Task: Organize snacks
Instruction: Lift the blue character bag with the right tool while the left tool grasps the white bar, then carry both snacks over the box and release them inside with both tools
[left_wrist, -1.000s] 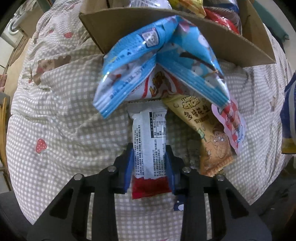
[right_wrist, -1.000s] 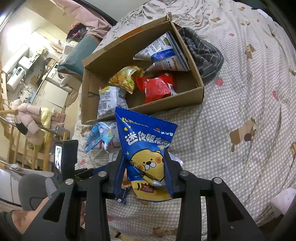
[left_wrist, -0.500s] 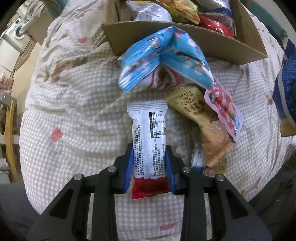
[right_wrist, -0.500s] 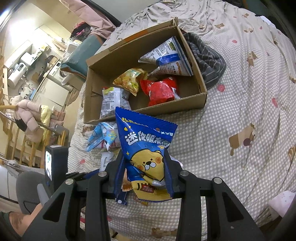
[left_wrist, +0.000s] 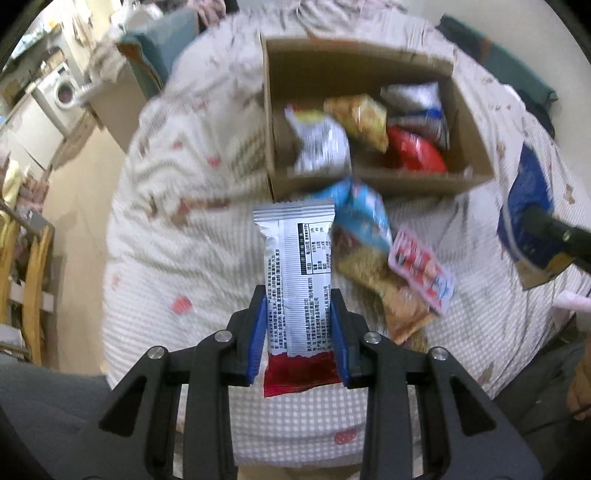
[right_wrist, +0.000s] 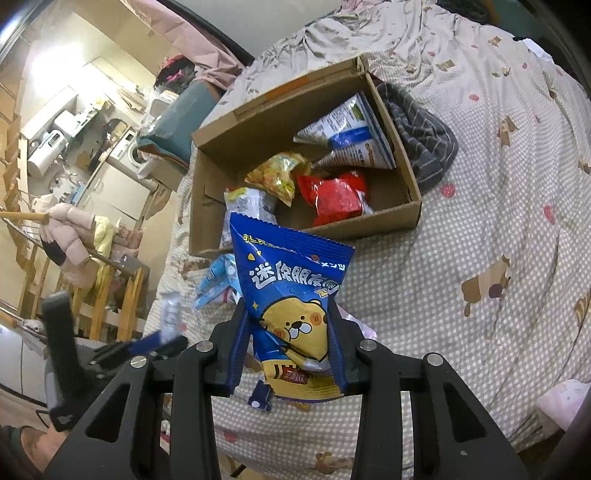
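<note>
The left gripper (left_wrist: 298, 325) is clamped on a white snack bar wrapper (left_wrist: 297, 273) with a red lower end, held lengthwise above the checked bedspread (left_wrist: 192, 258). The right gripper (right_wrist: 290, 347) pinches a blue bear-print snack bag (right_wrist: 291, 302) near its lower third, so the bag stands up between the fingers.

Both packs look light and soft. The bar wrapper seems fairly stiff along its length, so a grip across the middle should carry it without drooping. The blue bag is puffed and crinkly; its film may be slippery, and a hard squeeze could crush what is inside, so a hold near the flat sealed edge seems safer.

The cardboard box (right_wrist: 413, 206) sits farther up the bed, already holding a red bag (right_wrist: 332, 199), a yellow bag (right_wrist: 277, 175) and others.

The left wrist view, though motion-blurred, shows loose snacks lying on the bedspread just near of the box: a light blue packet (left_wrist: 364, 218), a tan one (left_wrist: 388, 295) and a pink-red one (left_wrist: 421, 266). The right wrist view shows the box interior sharply and a striped grey cloth (right_wrist: 421, 144) to the box's right, which the left view does not reveal.
</note>
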